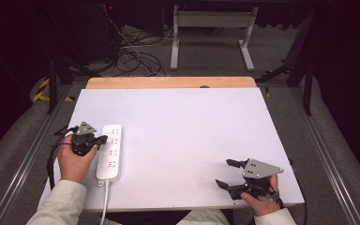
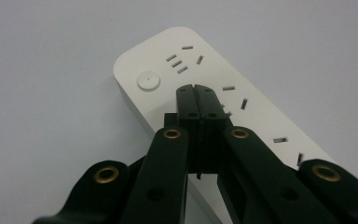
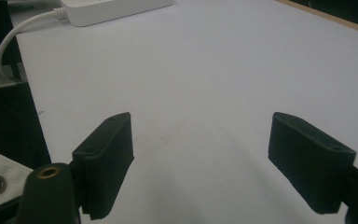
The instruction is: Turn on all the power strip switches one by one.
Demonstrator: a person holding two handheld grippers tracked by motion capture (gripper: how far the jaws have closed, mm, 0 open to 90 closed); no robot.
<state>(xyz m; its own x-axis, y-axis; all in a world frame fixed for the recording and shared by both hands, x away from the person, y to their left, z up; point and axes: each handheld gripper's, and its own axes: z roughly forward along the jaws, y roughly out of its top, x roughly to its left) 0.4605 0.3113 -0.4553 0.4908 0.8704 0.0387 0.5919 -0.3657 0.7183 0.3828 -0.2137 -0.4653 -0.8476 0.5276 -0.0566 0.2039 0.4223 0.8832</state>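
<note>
— While my right gripper (image 1: 226,173) sits nearest me, how do its jaws stand?

— Spread wide, with nothing between them. In the right gripper view, bare white table (image 3: 214,70) shows in the gap, and the pads (image 3: 107,158) hang just over the surface. My right hand (image 1: 262,199) holds it well to the right of the power strip (image 1: 110,152), close to the near edge.

— And the strip itself?

— It lies flat on the white sheet, lengthwise away from me, on the left part of the table. Its white cord (image 1: 105,201) leaves the near end and drops over the table's edge. From the right gripper view I see that same cord (image 3: 14,32) curling off the strip's end (image 3: 116,9) at the far side.

— Where is your left gripper (image 1: 104,139)?

— Right at the strip, coming in from its left side. My left hand (image 1: 75,164) rests just left of the strip's middle.

— How do the left jaws stand?

— Pressed together, pad against pad, pinching nothing. In the left gripper view their joined tips (image 2: 197,93) lie over the strip's top face (image 2: 261,121), among the socket slots and a little nearer me than the round button (image 2: 148,80). Whether the tips touch the plastic I cannot tell.

— Beyond the strip?

— Bare white sheet, then a wooden strip (image 1: 171,82) along the far edge.
</note>
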